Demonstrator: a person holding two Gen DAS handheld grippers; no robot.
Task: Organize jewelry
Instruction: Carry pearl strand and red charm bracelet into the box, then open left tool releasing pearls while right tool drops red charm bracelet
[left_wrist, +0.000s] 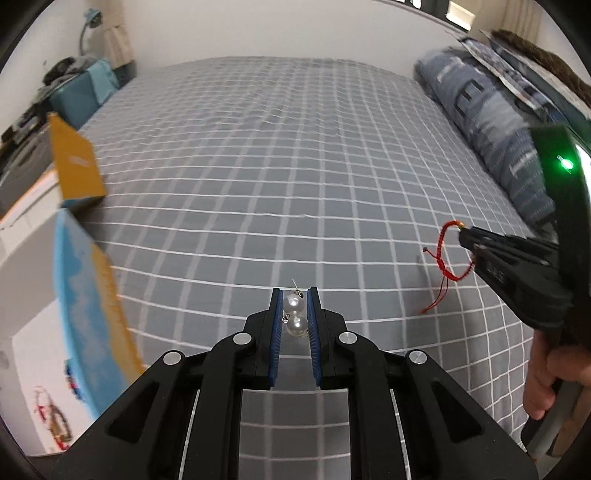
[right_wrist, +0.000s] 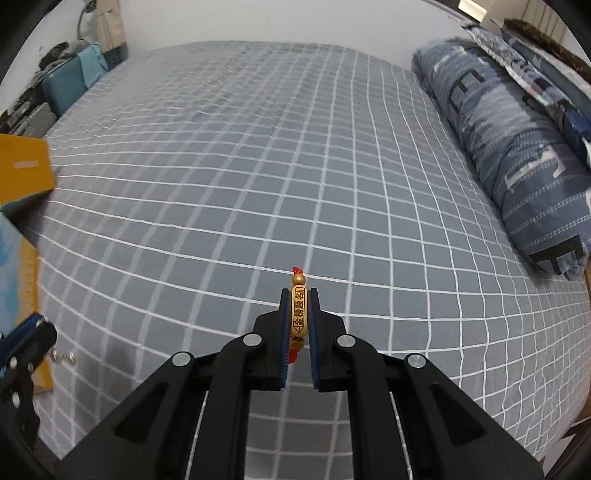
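Observation:
My left gripper (left_wrist: 294, 295) is shut on a pair of white pearl earrings (left_wrist: 294, 314), held above the grey checked bed. My right gripper (right_wrist: 299, 293) is shut on the gold inscribed charm (right_wrist: 298, 312) of a red cord bracelet (left_wrist: 448, 254). In the left wrist view the right gripper (left_wrist: 461, 236) shows at the right with the bracelet's red loop hanging from its tip. In the right wrist view the left gripper (right_wrist: 46, 334) shows at the lower left with the pearls (right_wrist: 62, 356) beside it. An open white box (left_wrist: 29, 350) with jewelry inside lies at the far left.
The box's blue and orange lid (left_wrist: 92, 295) stands up at the left, with an orange flap (left_wrist: 75, 166) behind it. A blue patterned pillow (right_wrist: 513, 155) lies along the bed's right side. Cluttered shelves (left_wrist: 22, 122) stand at the far left. The bed sheet (left_wrist: 277, 166) stretches ahead.

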